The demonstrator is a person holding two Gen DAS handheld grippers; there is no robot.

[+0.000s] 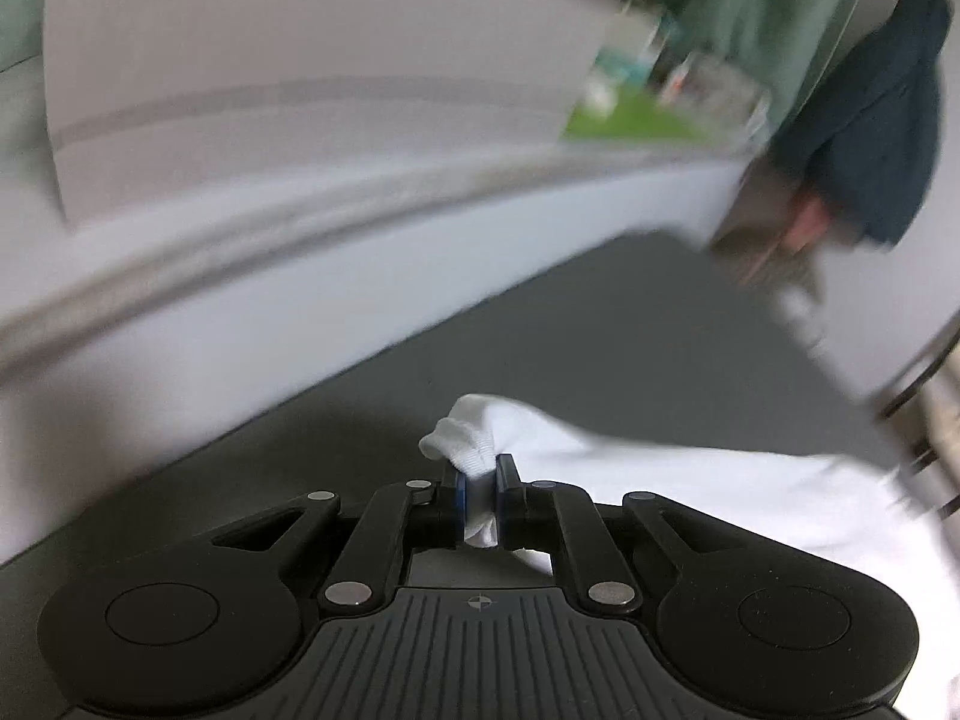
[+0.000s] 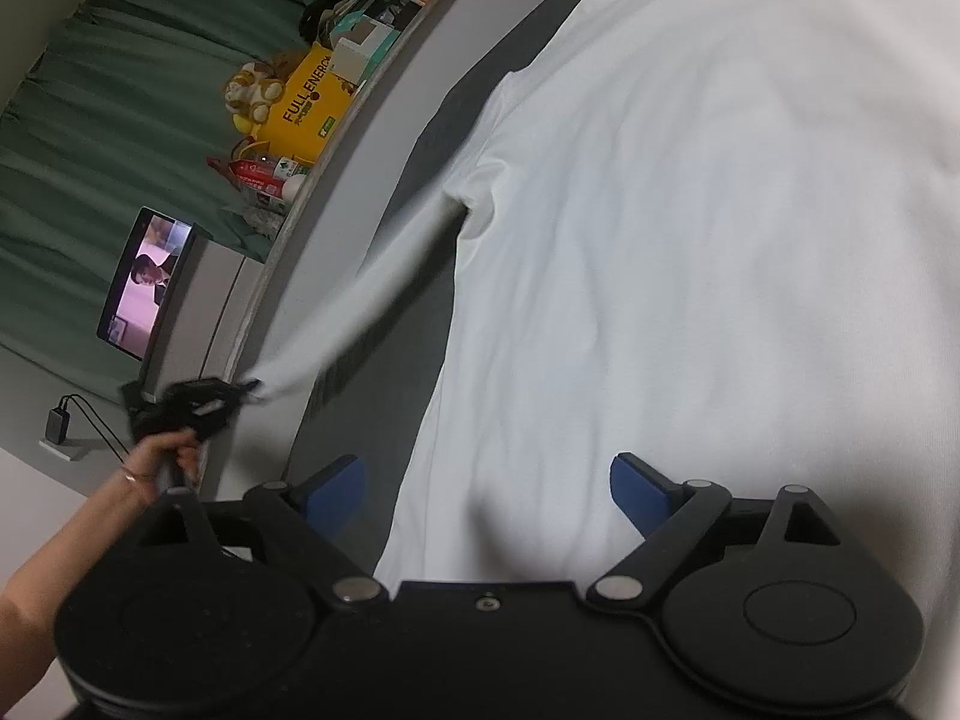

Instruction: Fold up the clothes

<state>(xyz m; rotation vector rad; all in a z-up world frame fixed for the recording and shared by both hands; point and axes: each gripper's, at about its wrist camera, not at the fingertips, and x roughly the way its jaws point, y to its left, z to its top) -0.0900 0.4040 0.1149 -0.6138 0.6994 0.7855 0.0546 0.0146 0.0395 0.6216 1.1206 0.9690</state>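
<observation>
A white long-sleeved top (image 2: 690,252) lies spread over a dark grey surface (image 2: 420,276). In the left wrist view my left gripper (image 1: 482,483) is shut on the ribbed cuff of the sleeve (image 1: 462,441), and white cloth shows between the blue pads. The right wrist view shows that same left gripper (image 2: 243,391) at the sleeve's (image 2: 354,306) far end, the sleeve stretched out and raised off the surface. My right gripper (image 2: 489,483) stands open just above the lower part of the top, its blue pads (image 2: 636,483) wide apart with nothing pinched.
A pale wall edge (image 1: 300,300) runs along the dark surface. Beyond it stand a screen (image 2: 147,282), a yellow box (image 2: 312,99), a plush toy (image 2: 252,93) and green curtains (image 2: 90,120). A person's hand (image 2: 156,462) holds the left gripper. A dark garment (image 1: 876,114) hangs at the right.
</observation>
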